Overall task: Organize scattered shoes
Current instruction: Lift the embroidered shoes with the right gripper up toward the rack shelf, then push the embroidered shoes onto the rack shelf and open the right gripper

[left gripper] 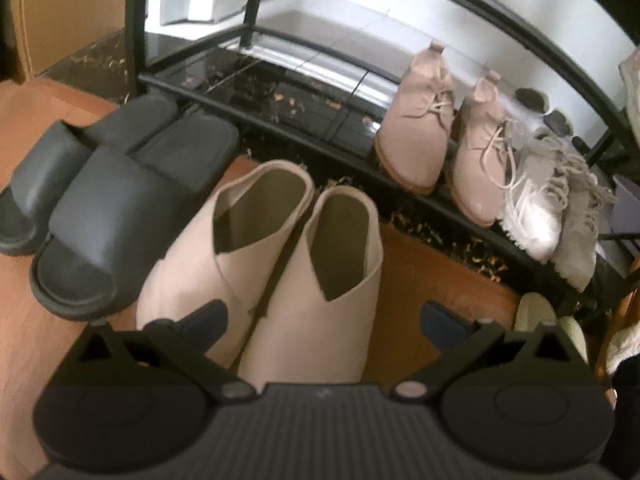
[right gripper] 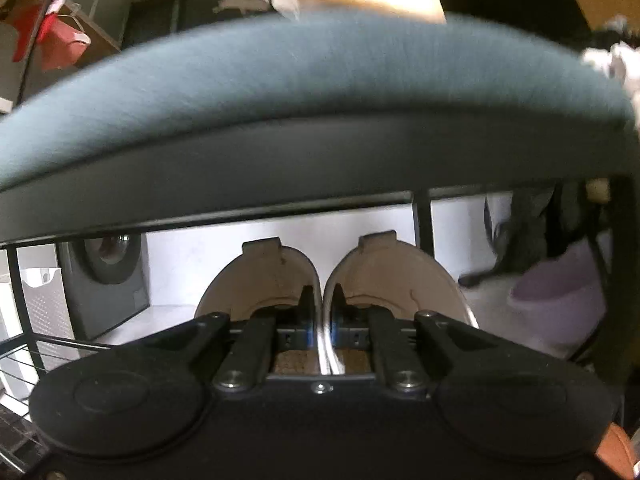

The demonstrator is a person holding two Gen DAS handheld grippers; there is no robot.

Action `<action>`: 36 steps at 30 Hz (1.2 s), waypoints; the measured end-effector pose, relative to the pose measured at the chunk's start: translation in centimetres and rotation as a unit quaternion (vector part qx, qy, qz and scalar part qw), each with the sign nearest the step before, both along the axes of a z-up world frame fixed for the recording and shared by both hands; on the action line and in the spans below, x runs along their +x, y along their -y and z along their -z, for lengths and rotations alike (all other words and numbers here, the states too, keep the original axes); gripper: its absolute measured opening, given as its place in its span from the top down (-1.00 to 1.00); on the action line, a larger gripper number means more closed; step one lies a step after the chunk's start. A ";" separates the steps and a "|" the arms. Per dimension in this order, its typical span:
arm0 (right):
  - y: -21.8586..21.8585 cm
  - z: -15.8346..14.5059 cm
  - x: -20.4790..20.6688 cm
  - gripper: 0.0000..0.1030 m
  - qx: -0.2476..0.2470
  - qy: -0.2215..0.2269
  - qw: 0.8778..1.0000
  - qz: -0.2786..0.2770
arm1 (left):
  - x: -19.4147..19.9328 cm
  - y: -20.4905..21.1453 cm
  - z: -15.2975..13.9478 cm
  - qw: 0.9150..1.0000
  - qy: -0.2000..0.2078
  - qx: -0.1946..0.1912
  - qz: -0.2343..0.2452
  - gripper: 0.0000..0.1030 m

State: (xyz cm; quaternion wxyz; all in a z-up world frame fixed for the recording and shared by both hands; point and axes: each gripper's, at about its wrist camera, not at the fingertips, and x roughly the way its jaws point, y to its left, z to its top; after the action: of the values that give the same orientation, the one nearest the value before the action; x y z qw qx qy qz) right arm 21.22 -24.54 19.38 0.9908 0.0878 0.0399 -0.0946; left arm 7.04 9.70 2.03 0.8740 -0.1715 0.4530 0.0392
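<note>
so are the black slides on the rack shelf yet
No, the black slides sit on the floor beside the cream boots, below the rack.

The rack's padded top (right gripper: 320, 92) is blurred, hiding the shelf behind.

A cardboard box (left gripper: 48, 12) stands at the far left beside the marble strip (left gripper: 96, 68) along the orange floor (left gripper: 432, 276). Beyond, a speaker (right gripper: 108, 280) sits by a white bin (right gripper: 40, 300), a lilac bowl (right gripper: 556, 300) (blurred) lies right, and red cloth (right gripper: 52, 40) hangs upper left.
</note>
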 end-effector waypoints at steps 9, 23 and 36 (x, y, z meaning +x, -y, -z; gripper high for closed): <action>-0.5 -1.1 0.7 0.04 -0.051 -0.016 0.998 -0.016 | 2.8 0.1 -2.5 0.998 -0.031 -0.002 -0.052 -0.99; 1.0 -1.9 -6.8 -0.09 -0.099 -0.036 0.989 -0.107 | 2.2 3.3 -11.1 0.992 0.094 -0.087 0.017 -0.99; 4.0 0.7 -5.1 -0.54 -0.113 -0.212 0.965 -0.103 | 0.4 8.5 -4.2 0.986 0.100 -0.058 0.123 -0.99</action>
State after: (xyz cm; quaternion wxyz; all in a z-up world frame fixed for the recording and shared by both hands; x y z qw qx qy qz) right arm 16.12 -28.58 18.68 0.9675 -0.0518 0.2470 -0.0123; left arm 7.40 1.19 6.23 0.9017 -0.1679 0.3821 -0.1127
